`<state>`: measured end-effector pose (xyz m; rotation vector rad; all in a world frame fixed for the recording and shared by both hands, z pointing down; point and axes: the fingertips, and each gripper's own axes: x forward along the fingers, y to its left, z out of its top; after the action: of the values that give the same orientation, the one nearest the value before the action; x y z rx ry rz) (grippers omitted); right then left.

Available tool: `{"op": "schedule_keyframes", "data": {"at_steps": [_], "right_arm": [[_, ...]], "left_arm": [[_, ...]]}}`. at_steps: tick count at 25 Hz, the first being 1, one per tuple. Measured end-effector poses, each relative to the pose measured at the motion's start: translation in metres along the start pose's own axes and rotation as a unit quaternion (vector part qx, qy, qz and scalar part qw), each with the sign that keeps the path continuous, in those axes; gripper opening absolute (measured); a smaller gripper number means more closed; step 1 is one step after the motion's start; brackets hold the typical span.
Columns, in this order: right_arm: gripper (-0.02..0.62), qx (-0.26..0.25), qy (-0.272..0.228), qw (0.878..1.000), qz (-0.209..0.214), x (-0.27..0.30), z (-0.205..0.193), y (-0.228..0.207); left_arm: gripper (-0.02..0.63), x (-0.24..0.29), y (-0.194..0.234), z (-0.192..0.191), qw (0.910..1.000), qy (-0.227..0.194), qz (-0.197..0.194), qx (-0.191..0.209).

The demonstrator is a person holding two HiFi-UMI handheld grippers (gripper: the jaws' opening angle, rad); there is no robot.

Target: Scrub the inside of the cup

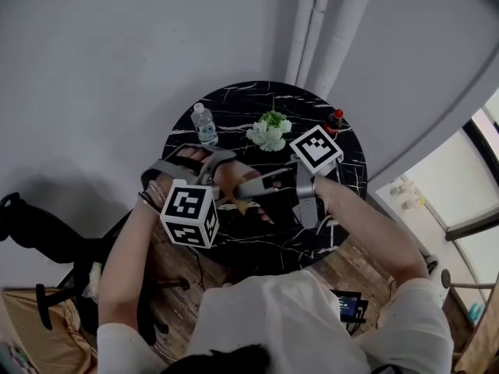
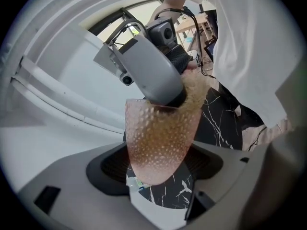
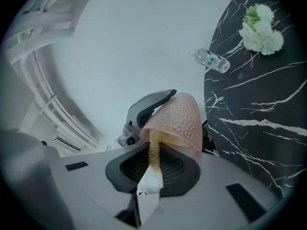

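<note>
My left gripper is shut on a pink dimpled cup, which it holds tilted above the black marble table. My right gripper is shut on a strip of tan scrubbing sponge, whose far end reaches into the mouth of the cup. In the left gripper view the right gripper's grey nose fills the cup's mouth, and sponge bulges out at the rim. In the head view both grippers meet over the table's near half, at the cup. The inside of the cup is hidden.
On the table's far side stand a small water bottle, a bunch of white flowers and a dark bottle with a red cap. A black chair stands on the floor at the left. White pipes run up the wall.
</note>
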<state>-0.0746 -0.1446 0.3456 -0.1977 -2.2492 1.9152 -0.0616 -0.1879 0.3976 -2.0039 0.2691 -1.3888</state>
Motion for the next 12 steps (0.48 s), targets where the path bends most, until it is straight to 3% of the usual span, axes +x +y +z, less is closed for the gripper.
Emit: {"op": "schedule_keyframes", "data": {"at_steps": [12], "right_arm": [[0.057,0.071,-0.112,0.991,0.035,-0.008,0.024,0.008]], "left_arm": [[0.349,-0.001,0.022,-0.002,0.9964,-0.021,0.07,-0.042]]}}
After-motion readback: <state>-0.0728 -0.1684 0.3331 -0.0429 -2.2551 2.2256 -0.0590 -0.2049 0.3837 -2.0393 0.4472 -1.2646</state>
